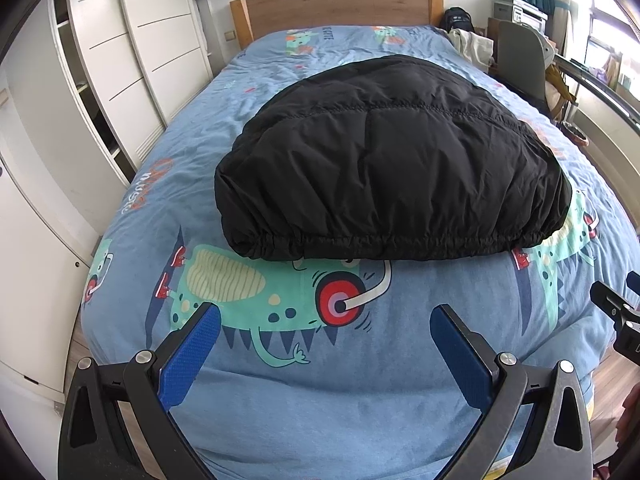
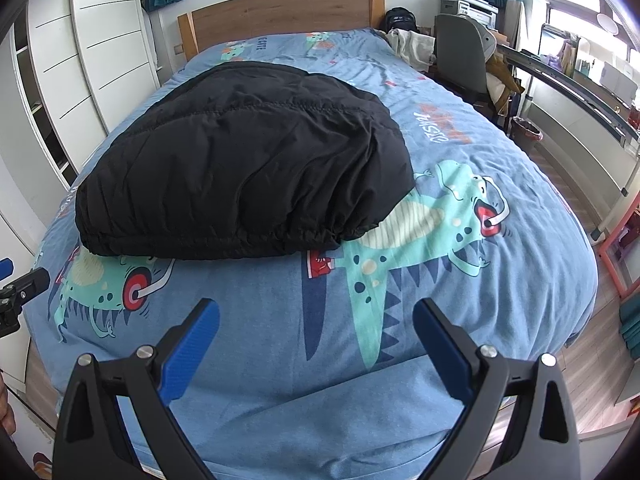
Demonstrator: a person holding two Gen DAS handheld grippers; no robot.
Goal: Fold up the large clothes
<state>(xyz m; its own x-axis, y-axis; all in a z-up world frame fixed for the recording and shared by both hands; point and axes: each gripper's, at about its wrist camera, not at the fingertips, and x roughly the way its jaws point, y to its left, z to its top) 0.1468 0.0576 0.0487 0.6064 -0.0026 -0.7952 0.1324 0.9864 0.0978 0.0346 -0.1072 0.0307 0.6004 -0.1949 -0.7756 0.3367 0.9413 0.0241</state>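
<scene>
A black quilted jacket point(image 1: 384, 160) lies folded into a thick bundle on the blue dinosaur-print bed point(image 1: 320, 392), its gathered hem facing me. It also shows in the right wrist view point(image 2: 240, 160), left of centre. My left gripper point(image 1: 325, 314) is open and empty, held above the bedcover a short way in front of the hem. My right gripper point(image 2: 316, 308) is open and empty, in front of the jacket's right end. Each gripper's side shows in the other's view, the right one point(image 1: 616, 312) and the left one point(image 2: 20, 288).
A white wardrobe point(image 1: 120, 60) stands along the bed's left side. A wooden headboard point(image 1: 336, 4) is at the far end. A grey chair point(image 2: 460, 52), a desk with a printer point(image 2: 472, 8) and clutter stand to the right, above wooden floor point(image 2: 580, 360).
</scene>
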